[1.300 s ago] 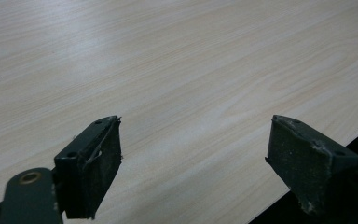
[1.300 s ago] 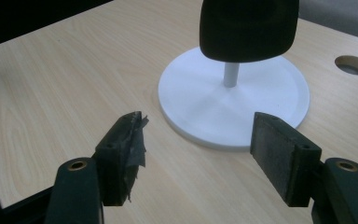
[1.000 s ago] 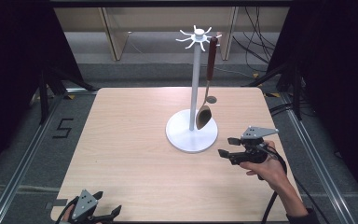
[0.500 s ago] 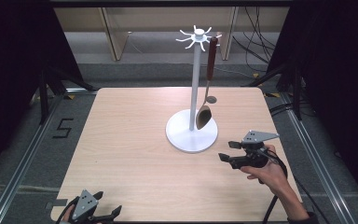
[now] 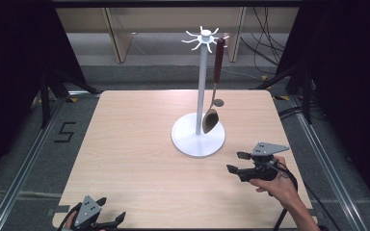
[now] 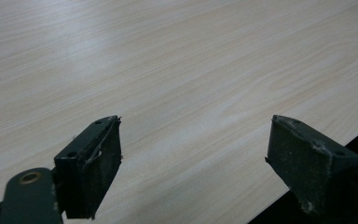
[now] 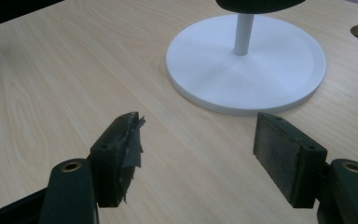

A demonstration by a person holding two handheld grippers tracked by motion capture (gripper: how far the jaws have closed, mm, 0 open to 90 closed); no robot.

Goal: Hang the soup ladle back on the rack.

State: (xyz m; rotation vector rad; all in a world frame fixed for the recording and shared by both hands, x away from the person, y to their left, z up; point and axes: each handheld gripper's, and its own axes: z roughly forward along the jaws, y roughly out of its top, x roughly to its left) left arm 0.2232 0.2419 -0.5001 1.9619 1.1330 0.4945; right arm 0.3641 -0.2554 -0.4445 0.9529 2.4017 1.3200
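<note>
A white hanging stand with a round base rises mid-table, spokes at its top. From one spoke hangs a ladle with a brown handle, its bowl just above the base. My right gripper is open, held in a hand to the right of the base and nearer the front, nothing between its jaws. In the right gripper view the base lies just beyond the open gripper. My left gripper rests open at the table's front left edge; the left gripper view has its gripper over bare wood.
The wooden table has a small round hole behind the stand. Metal rails and cables run on the floor at both sides. A floor marking "5" lies left of the table. Wooden furniture legs stand behind.
My right gripper has drawn back from the stand toward the front right of the table, still open. The left gripper has stayed put.
</note>
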